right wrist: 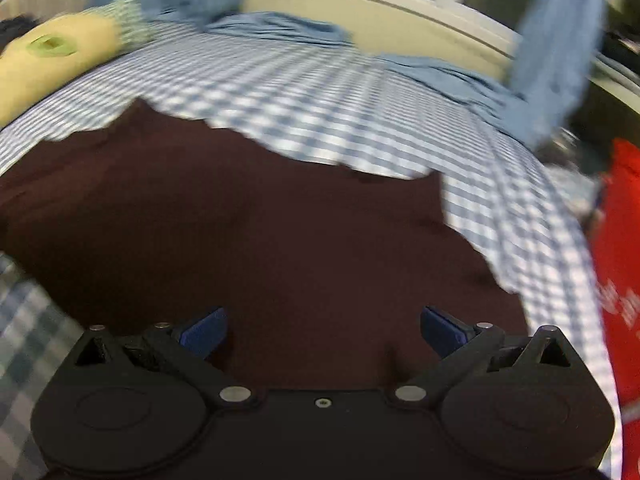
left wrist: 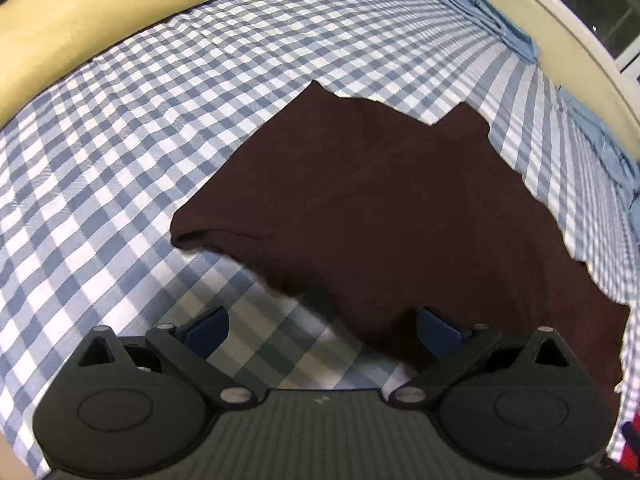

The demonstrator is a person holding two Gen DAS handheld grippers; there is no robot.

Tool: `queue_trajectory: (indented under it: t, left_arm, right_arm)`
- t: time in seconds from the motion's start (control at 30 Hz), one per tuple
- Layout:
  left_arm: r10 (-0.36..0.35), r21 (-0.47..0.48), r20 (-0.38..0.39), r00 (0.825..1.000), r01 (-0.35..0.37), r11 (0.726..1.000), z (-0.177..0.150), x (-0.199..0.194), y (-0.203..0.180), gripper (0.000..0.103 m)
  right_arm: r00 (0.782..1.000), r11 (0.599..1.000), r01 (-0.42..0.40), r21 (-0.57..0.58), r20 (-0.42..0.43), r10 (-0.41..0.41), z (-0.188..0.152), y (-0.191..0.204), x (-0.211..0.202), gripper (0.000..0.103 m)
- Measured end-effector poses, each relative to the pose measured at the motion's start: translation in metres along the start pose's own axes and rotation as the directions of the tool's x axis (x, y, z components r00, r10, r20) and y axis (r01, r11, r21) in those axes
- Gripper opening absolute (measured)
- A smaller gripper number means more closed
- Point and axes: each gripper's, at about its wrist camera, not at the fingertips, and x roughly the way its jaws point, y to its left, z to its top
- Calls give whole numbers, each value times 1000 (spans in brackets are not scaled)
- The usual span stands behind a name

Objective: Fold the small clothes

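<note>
Mostly flat, dark maroon garment (left wrist: pixel 380 200) on checked sheet (left wrist: pixel 160 120), left gripper (left wrist: pixel 322 330) and right gripper (right wrist: pixel 324 330) both agape, empty.

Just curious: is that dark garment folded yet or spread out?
Mostly spread: the dark maroon garment lies flat on the checked sheet, one edge rumpled.

One dark maroon garment (left wrist: pixel 380 200), one checked sheet (left wrist: pixel 160 120), one yellow pillow (left wrist: pixel 60 20), one crumpled light-blue cloth (left wrist: pixel 480 4), one red item (right wrist: pixel 618 280), two grippers (left wrist: pixel 320 332) (right wrist: pixel 322 330).
</note>
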Motion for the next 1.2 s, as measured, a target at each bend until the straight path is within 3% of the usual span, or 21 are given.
queue_trajectory:
  t: [0.23, 0.37, 0.47, 0.67, 1.2]
  left_arm:
    - [-110, -127, -34, 993, 105, 986, 17, 18, 15, 102]
    - [-178, -231, -112, 978, 149, 962, 21, 42, 26, 102]
    - [-160, -242, -126, 979, 126, 962, 23, 51, 28, 102]
    - [-127, -206, -156, 980, 93, 974, 28, 62, 26, 102]
    - [-92, -136, -184, 979, 67, 988, 35, 78, 10, 102]
  right_arm:
    - [1000, 999, -23, -31, -14, 23, 22, 34, 22, 102]
    - [989, 1000, -10, -9, -149, 9, 16, 45, 50, 103]
    - [979, 999, 1, 37, -204, 7, 9, 44, 62, 103]
    - [973, 961, 10, 278, -226, 55, -10, 27, 72, 103]
    - [978, 938, 134, 320, -194, -73, -18, 44, 65, 103]
